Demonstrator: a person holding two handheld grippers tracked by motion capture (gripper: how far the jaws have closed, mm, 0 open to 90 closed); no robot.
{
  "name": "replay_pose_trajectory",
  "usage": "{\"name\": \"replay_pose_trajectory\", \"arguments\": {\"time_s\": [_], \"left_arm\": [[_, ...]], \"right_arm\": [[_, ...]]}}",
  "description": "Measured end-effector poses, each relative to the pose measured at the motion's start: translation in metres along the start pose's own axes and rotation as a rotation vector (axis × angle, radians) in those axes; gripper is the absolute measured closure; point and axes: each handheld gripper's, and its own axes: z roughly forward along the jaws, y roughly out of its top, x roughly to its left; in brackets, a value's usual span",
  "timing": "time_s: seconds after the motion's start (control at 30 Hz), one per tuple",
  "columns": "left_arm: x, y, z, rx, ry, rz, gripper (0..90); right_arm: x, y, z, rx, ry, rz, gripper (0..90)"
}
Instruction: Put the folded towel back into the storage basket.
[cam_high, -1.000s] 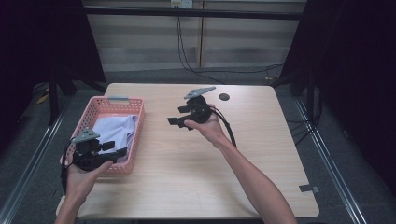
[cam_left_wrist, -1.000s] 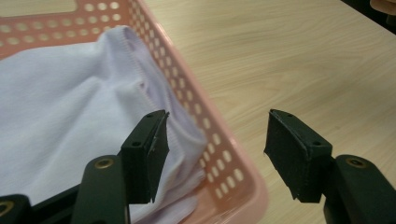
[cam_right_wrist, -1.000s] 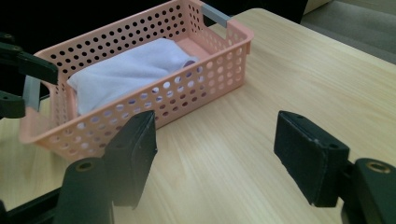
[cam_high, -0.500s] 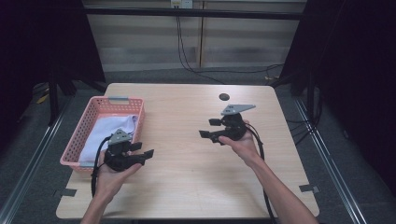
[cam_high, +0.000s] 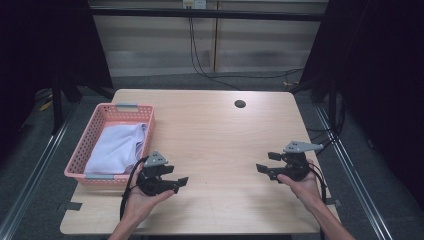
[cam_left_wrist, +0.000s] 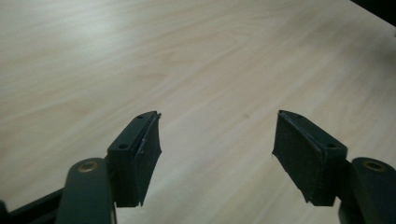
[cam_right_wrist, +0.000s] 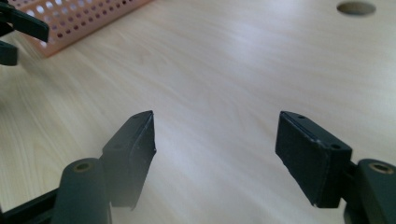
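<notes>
Both claws, left gripper (cam_high: 176, 184) and right gripper (cam_high: 263, 163), have just been opening; they hang released with nothing between the jaws. Beside the left one, the pale lilac folded cloth (cam_high: 116, 148) lies in the pink perforated plastic basket (cam_high: 90, 176), seemingly stowed there.

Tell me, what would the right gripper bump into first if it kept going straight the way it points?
Probably the pink basket. The right gripper points low across the bare table toward it, jaws open and empty. The left gripper sits close to that line too; depth is unclear.
</notes>
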Motion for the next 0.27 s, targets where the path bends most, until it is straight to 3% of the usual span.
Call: {"name": "replay_pose_trajectory", "arguments": {"time_s": [0.13, 0.2, 0.27], "left_arm": [[-0.008, -0.018, -0.002, 0.023, -0.011, -0.001, 30.3], [-0.011, -0.028, -0.003, 0.002, 0.009, 0.009, 31.1], [-0.010, -0.032, -0.003, 0.015, 0.008, -0.002, 31.7]], "right_arm": [[0.001, -0.020, -0.012, -0.002, -0.024, 0.037, 25.4], [0.002, -0.030, -0.015, 0.002, -0.043, 0.034, 23.3], [0.002, -0.034, -0.015, 0.018, -0.055, 0.029, 22.6]]}}
